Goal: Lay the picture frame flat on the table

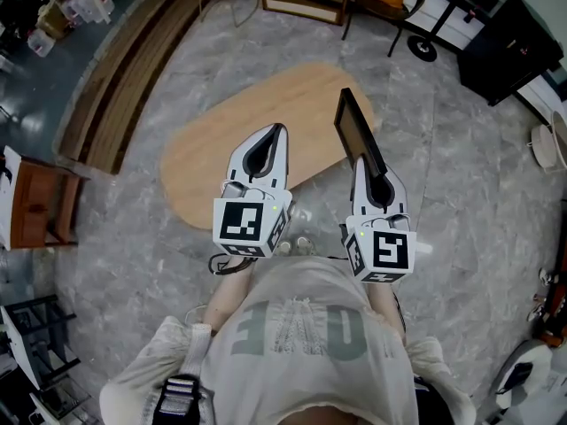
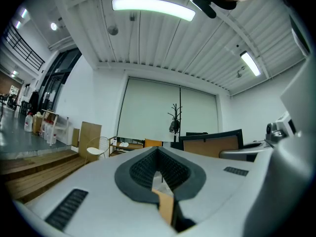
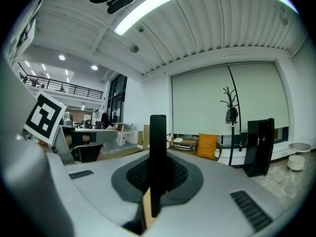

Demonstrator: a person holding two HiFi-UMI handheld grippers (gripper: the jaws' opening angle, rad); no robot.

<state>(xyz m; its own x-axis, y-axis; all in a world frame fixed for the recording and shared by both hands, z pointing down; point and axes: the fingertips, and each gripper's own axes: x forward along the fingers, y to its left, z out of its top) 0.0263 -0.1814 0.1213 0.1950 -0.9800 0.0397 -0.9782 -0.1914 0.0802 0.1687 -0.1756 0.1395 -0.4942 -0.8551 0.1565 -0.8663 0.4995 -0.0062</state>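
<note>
A: As far as text goes, anything legible?
B: Neg: shirt (image 1: 301,326) print faint, unreadable. R gripper (image 1: 362,159) clenched on picture frame (image 1: 356,127), held on edge over table (image 1: 221,153) right end; frame's near end hidden by jaws. L gripper (image 1: 280,132) closed, empty.

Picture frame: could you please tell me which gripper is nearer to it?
Right. The right gripper is shut on the picture frame, holding it on edge above the wooden table. The left gripper holds nothing and sits beside the frame, apart from it.
</note>
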